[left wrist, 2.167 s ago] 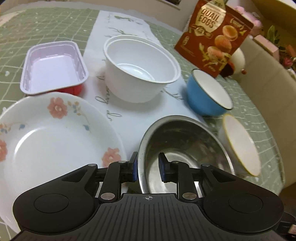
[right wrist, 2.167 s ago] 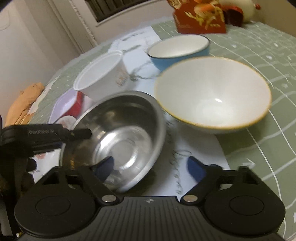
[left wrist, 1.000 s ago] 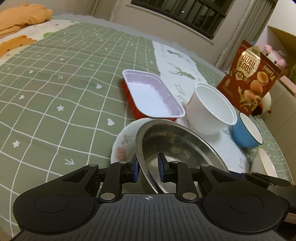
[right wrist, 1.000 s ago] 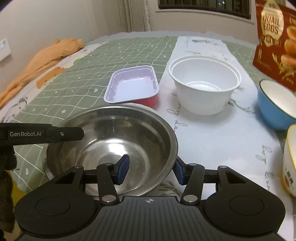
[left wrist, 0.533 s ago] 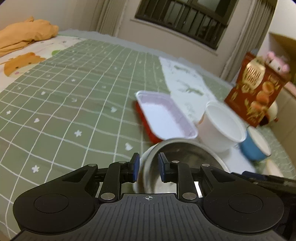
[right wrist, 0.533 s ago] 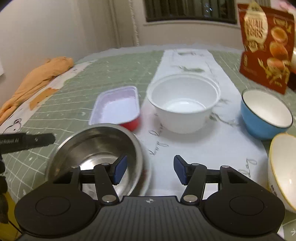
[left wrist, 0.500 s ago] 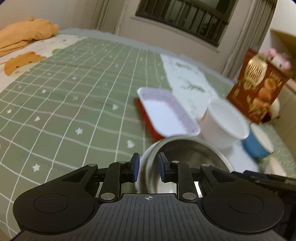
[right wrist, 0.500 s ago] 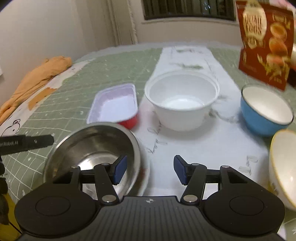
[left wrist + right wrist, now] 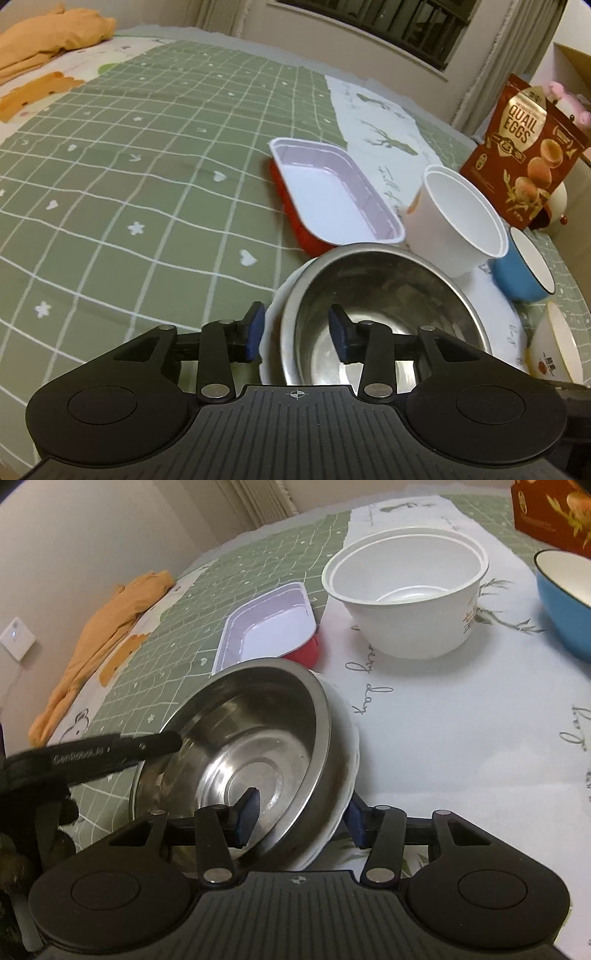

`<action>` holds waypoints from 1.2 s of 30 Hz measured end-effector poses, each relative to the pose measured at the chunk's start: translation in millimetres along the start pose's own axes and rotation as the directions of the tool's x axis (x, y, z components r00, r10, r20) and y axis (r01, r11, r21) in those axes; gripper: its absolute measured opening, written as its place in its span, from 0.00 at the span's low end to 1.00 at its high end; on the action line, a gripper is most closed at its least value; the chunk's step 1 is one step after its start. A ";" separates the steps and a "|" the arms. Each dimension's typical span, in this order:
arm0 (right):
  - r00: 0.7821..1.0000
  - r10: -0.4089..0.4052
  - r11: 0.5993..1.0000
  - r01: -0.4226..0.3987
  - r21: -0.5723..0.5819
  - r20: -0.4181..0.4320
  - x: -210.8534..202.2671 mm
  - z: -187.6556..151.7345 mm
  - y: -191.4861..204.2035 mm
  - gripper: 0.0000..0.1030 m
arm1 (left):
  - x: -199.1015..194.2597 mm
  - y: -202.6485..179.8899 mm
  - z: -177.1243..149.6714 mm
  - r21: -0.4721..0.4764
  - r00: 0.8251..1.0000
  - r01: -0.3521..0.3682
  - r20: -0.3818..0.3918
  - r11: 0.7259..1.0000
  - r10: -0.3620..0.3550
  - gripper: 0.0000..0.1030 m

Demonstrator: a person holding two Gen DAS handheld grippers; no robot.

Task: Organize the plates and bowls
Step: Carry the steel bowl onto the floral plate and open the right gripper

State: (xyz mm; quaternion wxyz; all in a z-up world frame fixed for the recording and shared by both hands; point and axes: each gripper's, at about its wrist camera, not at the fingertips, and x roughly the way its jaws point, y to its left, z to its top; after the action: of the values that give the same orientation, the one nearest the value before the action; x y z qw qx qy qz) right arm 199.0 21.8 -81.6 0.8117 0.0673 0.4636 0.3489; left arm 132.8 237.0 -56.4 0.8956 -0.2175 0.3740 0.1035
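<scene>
A steel bowl (image 9: pixel 384 295) sits on the white flowered plate (image 9: pixel 271 328), of which only the rim shows. It also shows in the right wrist view (image 9: pixel 251 746) on the plate (image 9: pixel 347 738). My left gripper (image 9: pixel 297 332) is open, its jaws straddling the bowl's near rim. My right gripper (image 9: pixel 301 812) is open, its jaws on either side of the bowl's and plate's edge. The left gripper's finger (image 9: pixel 110 749) reaches to the bowl's far rim in the right wrist view.
A pink-lined red tray (image 9: pixel 332 195), a white plastic bowl (image 9: pixel 458 221), a blue bowl (image 9: pixel 524 266) and a cream bowl (image 9: pixel 554 347) stand around it. A quail-egg bag (image 9: pixel 524 155) stands behind. An orange cloth (image 9: pixel 103 627) lies at the table's left edge.
My left gripper has opened and let go of the steel bowl's rim. The bowl now rests on the plate. My right gripper has moved in close around the bowl's and plate's edge.
</scene>
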 end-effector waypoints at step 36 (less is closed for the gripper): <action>1.000 -0.016 0.996 0.014 0.093 0.013 -0.9 -1.5 -24.4 0.50 | 23.3 -15.9 -12.6 -0.005 0.997 0.033 -0.074 0.999 -0.033 0.44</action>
State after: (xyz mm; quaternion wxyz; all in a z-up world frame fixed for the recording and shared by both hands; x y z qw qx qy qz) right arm 209.8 2.7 -92.3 0.8135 0.1040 0.4741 0.3204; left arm 146.7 217.6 -76.0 0.8822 -0.2292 0.4032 0.0812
